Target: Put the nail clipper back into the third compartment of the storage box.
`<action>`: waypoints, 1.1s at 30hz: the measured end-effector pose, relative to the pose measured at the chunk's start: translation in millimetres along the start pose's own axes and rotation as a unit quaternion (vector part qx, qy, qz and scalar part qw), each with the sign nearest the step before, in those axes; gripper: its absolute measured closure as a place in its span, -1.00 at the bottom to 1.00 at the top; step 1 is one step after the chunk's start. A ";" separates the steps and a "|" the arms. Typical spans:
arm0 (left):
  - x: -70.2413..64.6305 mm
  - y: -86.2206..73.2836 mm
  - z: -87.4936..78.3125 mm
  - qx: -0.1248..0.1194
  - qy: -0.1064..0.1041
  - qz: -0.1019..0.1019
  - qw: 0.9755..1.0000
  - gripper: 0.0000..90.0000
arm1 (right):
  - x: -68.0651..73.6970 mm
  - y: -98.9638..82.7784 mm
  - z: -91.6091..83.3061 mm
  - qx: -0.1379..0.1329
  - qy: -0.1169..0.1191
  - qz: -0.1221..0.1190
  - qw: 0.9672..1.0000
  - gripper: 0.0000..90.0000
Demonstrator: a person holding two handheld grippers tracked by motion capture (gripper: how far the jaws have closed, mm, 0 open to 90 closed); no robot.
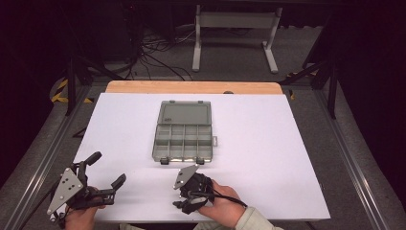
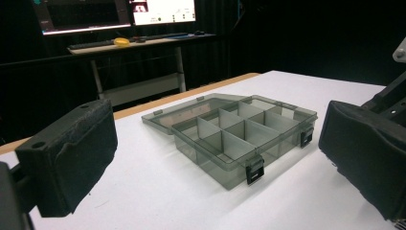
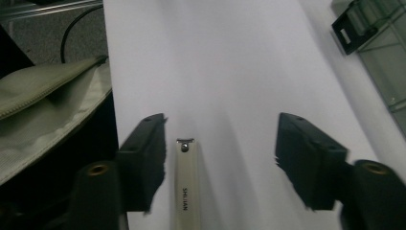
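We are holding our left gripper (image 1: 106, 169) at the near left, its jaws standing wide apart and pointing toward the far right. Our left hand (image 1: 79, 216) is gripping it from below. Our right hand (image 1: 224, 203) is holding the right gripper (image 3: 220, 143) near the middle, tilted downward, jaws spread apart.

Open organizer box (image 1: 184, 132) mid-table (image 1: 268, 143); nail clipper (image 3: 187, 191) btwn right tool (image 3: 220, 158) jaws.

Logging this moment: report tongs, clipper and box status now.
Left tongs open, empty. Right tongs open, nail clipper lying between the jaws, ungripped. Compartment box open, compartments look empty. Nothing in the way.
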State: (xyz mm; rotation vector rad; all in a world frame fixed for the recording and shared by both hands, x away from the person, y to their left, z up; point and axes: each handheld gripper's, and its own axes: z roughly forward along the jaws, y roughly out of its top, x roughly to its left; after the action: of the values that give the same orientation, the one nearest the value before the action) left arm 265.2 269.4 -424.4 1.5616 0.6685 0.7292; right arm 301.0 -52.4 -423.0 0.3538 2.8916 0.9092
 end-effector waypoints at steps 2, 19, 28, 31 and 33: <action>-0.2 0.0 -0.1 0.000 0.001 -0.001 1.000 -0.99 | 1.7 0.2 1.0 -0.001 0.004 0.000 1.000 -0.49; -0.2 0.1 -0.1 0.000 0.000 0.000 1.000 -0.99 | 10.3 0.5 11.4 0.021 0.032 -0.032 0.999 -0.34; 0.1 0.0 -0.3 0.001 -0.001 0.001 1.000 -0.99 | 10.1 -1.3 17.4 0.042 0.032 -0.044 0.998 0.24; -0.1 -0.1 -0.2 -0.002 0.000 -0.001 1.000 -0.99 | 10.0 -1.5 18.6 0.048 0.033 -0.048 0.997 0.41; -0.1 0.1 -0.3 -0.001 -0.001 0.001 1.000 -0.99 | 10.8 -1.6 19.0 0.051 0.026 -0.050 0.997 0.50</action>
State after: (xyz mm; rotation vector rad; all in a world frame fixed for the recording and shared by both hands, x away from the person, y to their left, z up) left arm 264.9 269.5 -424.2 1.5613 0.6658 0.7298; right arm 293.2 -40.5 -439.6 0.1947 2.9791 0.7691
